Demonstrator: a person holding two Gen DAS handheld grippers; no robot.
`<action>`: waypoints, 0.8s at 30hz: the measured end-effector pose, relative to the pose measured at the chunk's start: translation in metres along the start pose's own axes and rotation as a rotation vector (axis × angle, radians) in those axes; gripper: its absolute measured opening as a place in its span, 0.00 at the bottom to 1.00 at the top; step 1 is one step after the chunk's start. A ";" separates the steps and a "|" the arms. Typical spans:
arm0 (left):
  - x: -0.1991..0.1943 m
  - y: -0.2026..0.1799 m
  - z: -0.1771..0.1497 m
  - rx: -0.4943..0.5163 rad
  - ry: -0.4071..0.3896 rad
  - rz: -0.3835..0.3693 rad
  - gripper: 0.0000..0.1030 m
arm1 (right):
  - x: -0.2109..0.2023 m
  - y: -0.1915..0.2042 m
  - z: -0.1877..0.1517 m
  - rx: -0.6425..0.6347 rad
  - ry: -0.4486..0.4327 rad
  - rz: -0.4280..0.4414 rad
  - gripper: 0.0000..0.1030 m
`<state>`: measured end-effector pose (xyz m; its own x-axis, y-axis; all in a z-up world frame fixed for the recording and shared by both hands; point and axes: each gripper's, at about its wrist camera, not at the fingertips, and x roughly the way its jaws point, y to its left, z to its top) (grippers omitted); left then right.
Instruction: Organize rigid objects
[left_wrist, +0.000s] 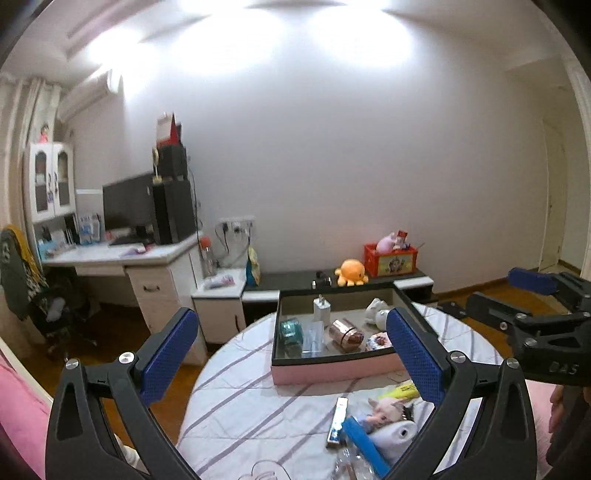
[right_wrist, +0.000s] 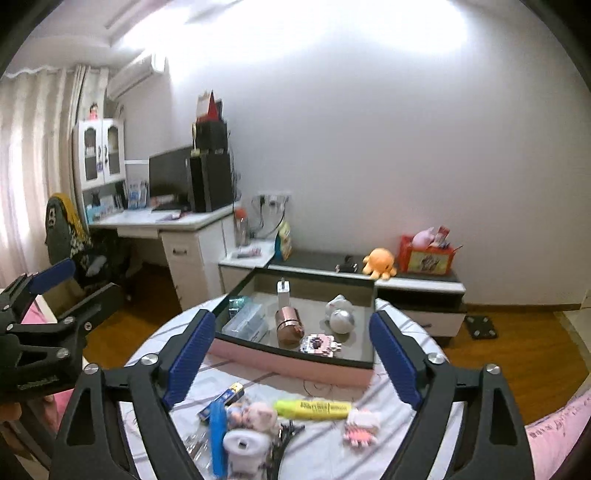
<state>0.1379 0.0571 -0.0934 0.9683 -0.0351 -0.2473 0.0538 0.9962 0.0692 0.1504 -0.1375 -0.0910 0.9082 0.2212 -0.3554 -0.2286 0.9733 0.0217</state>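
Left gripper (left_wrist: 293, 358) & right gripper (right_wrist: 291, 356) both spread wide, nothing between; pink tray (right_wrist: 295, 363) w/ sorted items far on striped surface (left_wrist: 240, 398); yellow highlighter (right_wrist: 313, 409), toys near.

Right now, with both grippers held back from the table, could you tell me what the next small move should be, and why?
Probably lower the right gripper toward the yellow highlighter and close on it. Both the right and left gripper stand open and empty, the pink box already holds several hard items, and the highlighter lies loose on the striped cloth in front of the box, clear of the soft toys.
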 end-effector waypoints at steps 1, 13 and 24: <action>-0.007 -0.002 0.000 0.006 -0.007 0.004 1.00 | -0.014 0.001 -0.003 -0.004 -0.031 -0.015 0.90; -0.071 -0.011 -0.008 -0.010 -0.102 0.039 1.00 | -0.092 0.001 -0.023 0.006 -0.183 -0.128 1.00; -0.081 -0.021 -0.012 0.026 -0.097 0.034 1.00 | -0.111 -0.002 -0.033 0.020 -0.192 -0.151 1.00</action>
<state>0.0554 0.0401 -0.0863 0.9886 -0.0099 -0.1500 0.0254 0.9945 0.1015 0.0387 -0.1663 -0.0820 0.9819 0.0784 -0.1722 -0.0795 0.9968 0.0009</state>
